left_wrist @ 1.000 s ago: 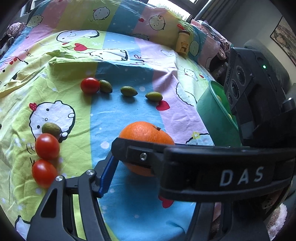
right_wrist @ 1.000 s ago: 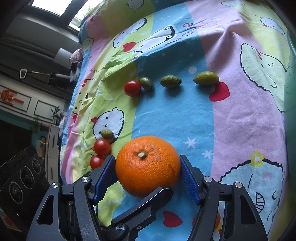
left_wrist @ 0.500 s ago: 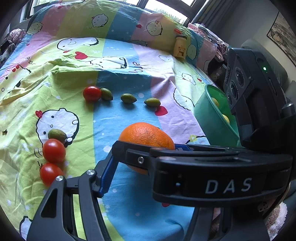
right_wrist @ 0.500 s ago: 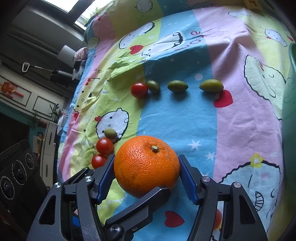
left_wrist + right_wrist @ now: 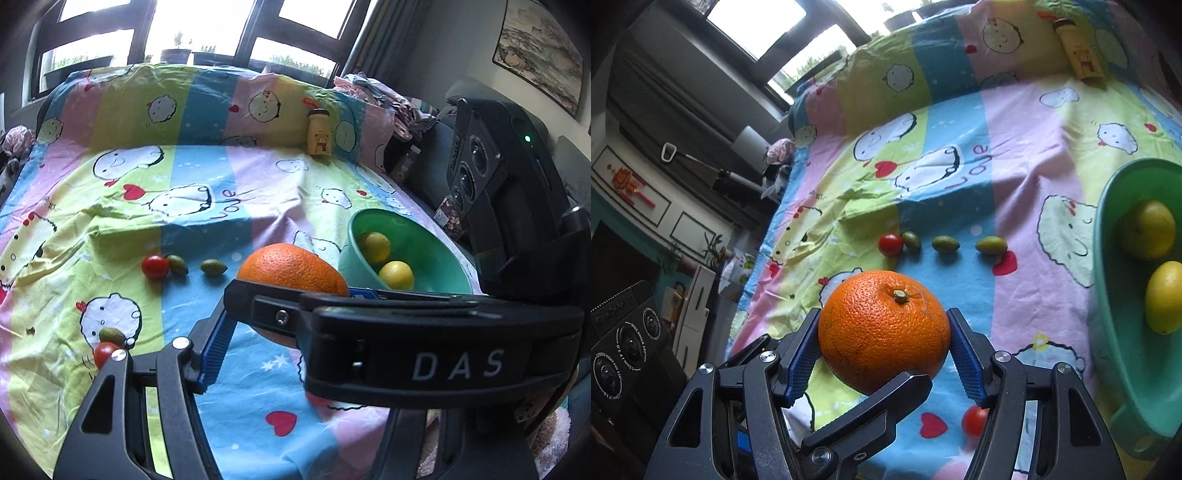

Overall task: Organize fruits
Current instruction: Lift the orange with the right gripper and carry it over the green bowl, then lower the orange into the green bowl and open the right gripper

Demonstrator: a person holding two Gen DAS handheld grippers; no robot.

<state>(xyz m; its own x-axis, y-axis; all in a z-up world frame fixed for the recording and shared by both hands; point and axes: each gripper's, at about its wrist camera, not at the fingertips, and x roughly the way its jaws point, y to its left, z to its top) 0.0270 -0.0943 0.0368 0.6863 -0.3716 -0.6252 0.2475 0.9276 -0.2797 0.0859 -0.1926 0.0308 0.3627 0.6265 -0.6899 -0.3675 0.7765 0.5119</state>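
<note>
Closest to us, the right gripper (image 5: 884, 345) is clamped on the orange (image 5: 884, 328), held up off the cartoon bedsheet (image 5: 1027, 147). The left gripper (image 5: 288, 321) sits at the same orange; can't tell if it's gripping. Near the sheet's right edge, a green bowl (image 5: 1108, 314) holds two lemons (image 5: 1150, 229). Further back: cherry tomato (image 5: 890, 244), three small green fruits (image 5: 945, 244), then a yellow bottle (image 5: 1080, 50) under windows.
</note>
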